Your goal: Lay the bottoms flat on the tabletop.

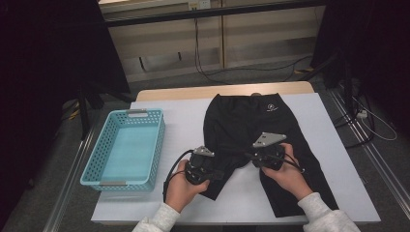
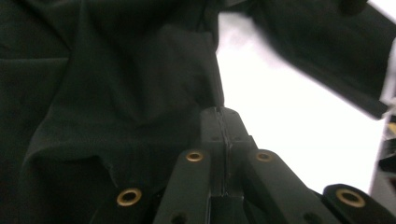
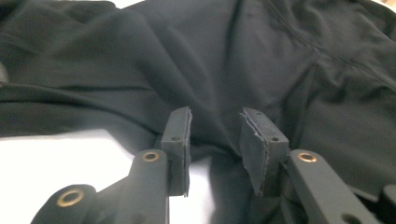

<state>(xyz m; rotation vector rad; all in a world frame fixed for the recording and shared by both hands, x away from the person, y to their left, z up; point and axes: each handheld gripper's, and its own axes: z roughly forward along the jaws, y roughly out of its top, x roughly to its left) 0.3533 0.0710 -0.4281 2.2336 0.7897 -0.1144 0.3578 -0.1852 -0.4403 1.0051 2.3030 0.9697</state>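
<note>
Clearly limp and light, the black shorts point(image 1: 256, 140) lie spread on the white table point(image 1: 183, 106) beside the blue basket point(image 1: 126, 147); left gripper point(image 2: 223, 122) pinches the inner hem; right gripper point(image 3: 215, 135) gapes, holding nothing; best grasped at hems.

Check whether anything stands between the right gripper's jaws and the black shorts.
Nothing visible does. The right gripper has its jaws apart right at an inner hem of the black shorts, fabric directly ahead. The left gripper is shut at the edge of the other leg; whether cloth is pinched between its pads can't be told.
</note>
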